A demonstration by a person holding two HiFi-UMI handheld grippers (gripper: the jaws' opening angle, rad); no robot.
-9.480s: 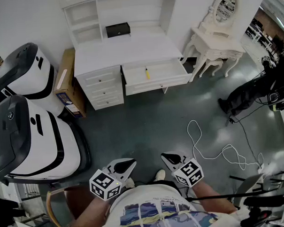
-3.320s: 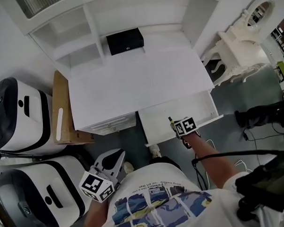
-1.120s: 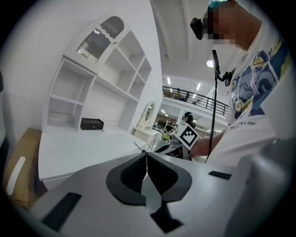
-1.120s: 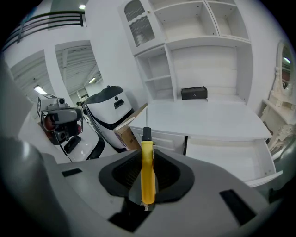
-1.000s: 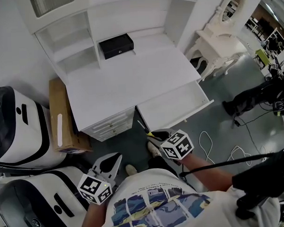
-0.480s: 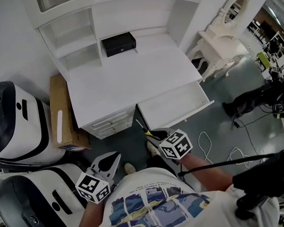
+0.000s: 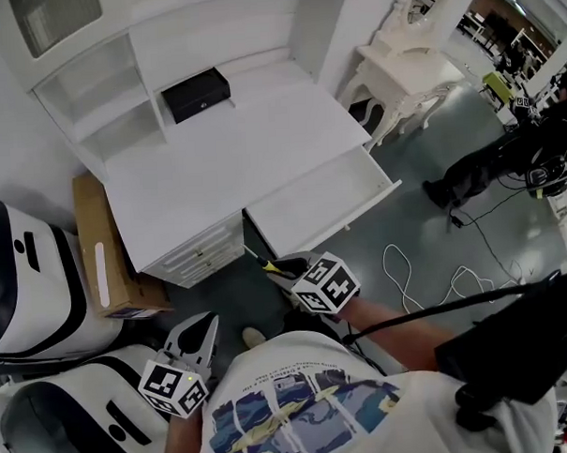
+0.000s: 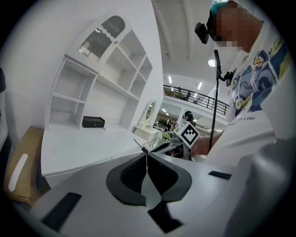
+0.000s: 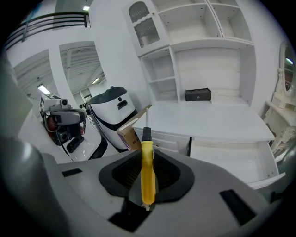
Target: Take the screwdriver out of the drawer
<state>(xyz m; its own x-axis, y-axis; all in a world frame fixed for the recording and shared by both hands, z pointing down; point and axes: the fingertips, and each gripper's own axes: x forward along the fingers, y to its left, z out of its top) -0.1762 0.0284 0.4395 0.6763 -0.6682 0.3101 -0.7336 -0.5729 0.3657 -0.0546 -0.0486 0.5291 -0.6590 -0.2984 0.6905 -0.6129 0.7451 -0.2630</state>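
Head view: the right gripper (image 7: 290,270) covers most of the screwdriver (image 7: 283,265). Only a bit of yellow handle and the thin shaft show, out of the open drawer (image 7: 313,206) and near its front edge. The left gripper (image 7: 205,324) is low by the shirt, well apart.

Left gripper view: jaws pressed together, nothing between.

Right gripper view: jaws pinch the yellow handle. Its rear end is lost in the throat, and the shaft juts past the tips.

Case (image 7: 195,93) on desk (image 7: 234,167), carton (image 7: 102,257) left of it, drawer (image 7: 320,202) at front right, screwdriver (image 7: 266,263) before drawer
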